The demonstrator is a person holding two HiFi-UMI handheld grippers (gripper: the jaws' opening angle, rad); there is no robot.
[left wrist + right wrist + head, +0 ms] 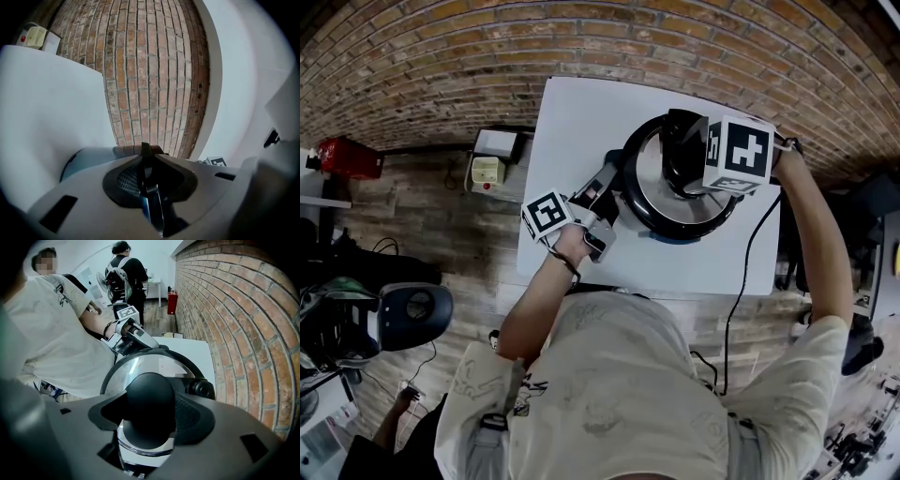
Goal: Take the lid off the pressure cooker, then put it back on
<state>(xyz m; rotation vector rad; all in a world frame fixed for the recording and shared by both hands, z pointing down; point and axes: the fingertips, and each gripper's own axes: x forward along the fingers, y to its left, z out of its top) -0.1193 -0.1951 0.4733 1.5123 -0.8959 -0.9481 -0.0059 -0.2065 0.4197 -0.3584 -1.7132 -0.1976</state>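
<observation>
We pinch the side handle [152,206] of the cooker [675,223] with the left claw [147,164]; our right claw [151,416] clamps the knob [148,390] of the lid [140,365] from above.

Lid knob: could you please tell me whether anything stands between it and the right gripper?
Nothing visible does. The knob already sits between the right gripper's jaws, touching both, with the lid on the pressure cooker.
</observation>
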